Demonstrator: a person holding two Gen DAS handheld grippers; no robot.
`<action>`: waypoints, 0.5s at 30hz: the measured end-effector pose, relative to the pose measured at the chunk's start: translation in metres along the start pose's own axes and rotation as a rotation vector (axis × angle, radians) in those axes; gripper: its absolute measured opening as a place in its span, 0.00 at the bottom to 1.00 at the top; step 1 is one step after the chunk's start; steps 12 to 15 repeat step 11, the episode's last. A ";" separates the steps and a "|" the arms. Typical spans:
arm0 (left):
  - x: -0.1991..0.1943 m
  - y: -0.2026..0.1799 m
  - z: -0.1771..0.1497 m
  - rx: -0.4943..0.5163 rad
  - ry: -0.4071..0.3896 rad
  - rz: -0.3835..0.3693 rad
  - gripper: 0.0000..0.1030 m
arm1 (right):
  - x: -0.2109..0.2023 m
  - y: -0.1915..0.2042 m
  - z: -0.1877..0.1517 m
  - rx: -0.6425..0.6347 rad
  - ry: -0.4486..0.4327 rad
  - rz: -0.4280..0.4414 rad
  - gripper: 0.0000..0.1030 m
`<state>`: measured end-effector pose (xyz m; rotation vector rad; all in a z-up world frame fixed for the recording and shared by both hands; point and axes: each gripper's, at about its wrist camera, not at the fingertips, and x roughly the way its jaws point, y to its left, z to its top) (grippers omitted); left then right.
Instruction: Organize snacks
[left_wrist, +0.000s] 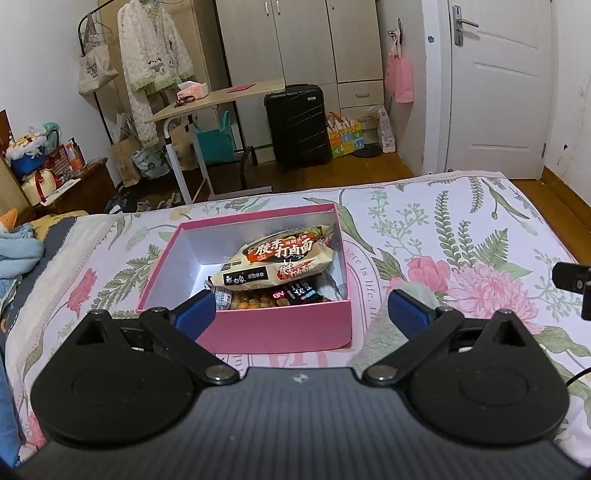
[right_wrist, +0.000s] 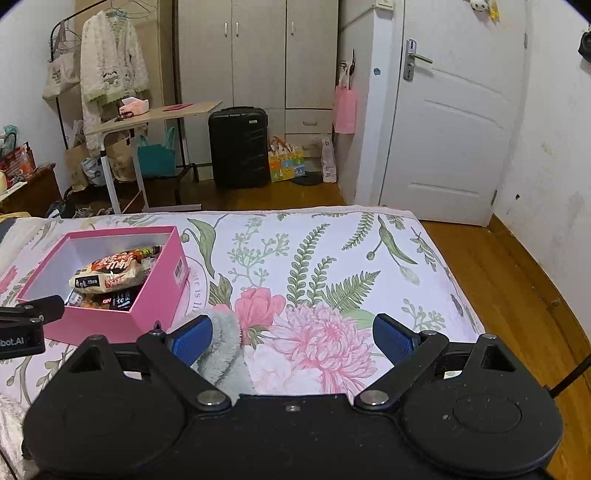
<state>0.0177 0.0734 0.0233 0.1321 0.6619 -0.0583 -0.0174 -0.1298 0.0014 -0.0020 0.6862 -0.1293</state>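
Observation:
A pink box (left_wrist: 280, 325) with a silver lining sits on the flowered bedspread (left_wrist: 480, 258). Inside it a noodle packet (left_wrist: 280, 262) lies on top of smaller snack packs (left_wrist: 273, 297). My left gripper (left_wrist: 301, 308) hovers just in front of the box's near wall, open, with nothing between its blue pads (left_wrist: 195, 310). In the right wrist view the same box (right_wrist: 147, 295) is at the left with the noodle packet (right_wrist: 110, 273) showing. My right gripper (right_wrist: 291, 338) is open over the bedspread (right_wrist: 332, 258), to the right of the box, holding nothing.
A grey fuzzy cloth (right_wrist: 225, 343) lies on the bed between the two grippers. Beyond the bed's far edge are a rolling side table (left_wrist: 218, 99), a black suitcase (left_wrist: 297, 125), a wardrobe (left_wrist: 303, 37) and a white door (left_wrist: 502, 85). Wooden floor (right_wrist: 524, 288) runs along the bed's right side.

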 end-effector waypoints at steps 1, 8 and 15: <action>0.000 0.000 0.000 0.001 0.000 -0.001 0.98 | 0.000 -0.001 0.000 0.001 0.002 0.000 0.93; -0.001 0.000 0.001 -0.005 0.004 -0.007 0.98 | 0.002 -0.003 0.000 0.009 0.010 0.004 0.93; -0.001 0.000 0.000 -0.002 0.004 -0.010 0.98 | 0.003 -0.004 0.000 0.011 0.014 0.005 0.93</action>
